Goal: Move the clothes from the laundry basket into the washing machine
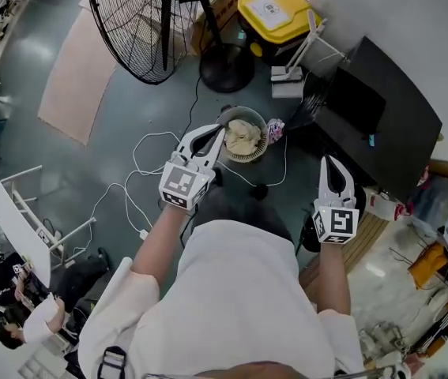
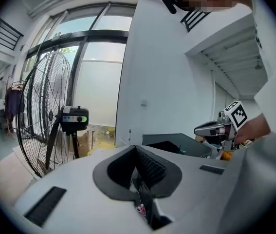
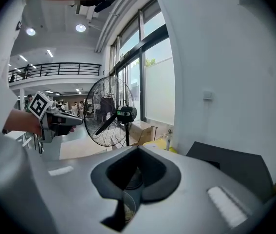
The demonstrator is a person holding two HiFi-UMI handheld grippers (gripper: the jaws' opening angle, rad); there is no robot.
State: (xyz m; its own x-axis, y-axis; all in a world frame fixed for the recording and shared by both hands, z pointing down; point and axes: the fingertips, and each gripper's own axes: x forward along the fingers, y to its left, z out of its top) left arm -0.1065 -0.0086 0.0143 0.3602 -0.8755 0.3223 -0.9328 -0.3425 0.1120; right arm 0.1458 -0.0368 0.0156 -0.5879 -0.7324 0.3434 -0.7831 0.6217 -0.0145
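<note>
The left claw (image 1: pixel 220 133) has its jaws pressed together with nothing between them, and the right claw (image 1: pixel 329 163) is likewise closed and empty. Both are held out in front of the person's white shirt (image 1: pixel 247 290), well apart from each other. Just beyond the left claw's tips in the head view, the round laundry basket (image 1: pixel 245 159) stands on the floor (image 1: pixel 89 172), with pale cream clothes (image 1: pixel 241 136) bunched inside. Ahead and to the right of the right claw is the dark-topped washing machine (image 1: pixel 378 113). Farther off, beyond the left claw, stand a large pedestal fan (image 1: pixel 141 22) and a yellow-lidded bin (image 1: pixel 275 10).
</note>
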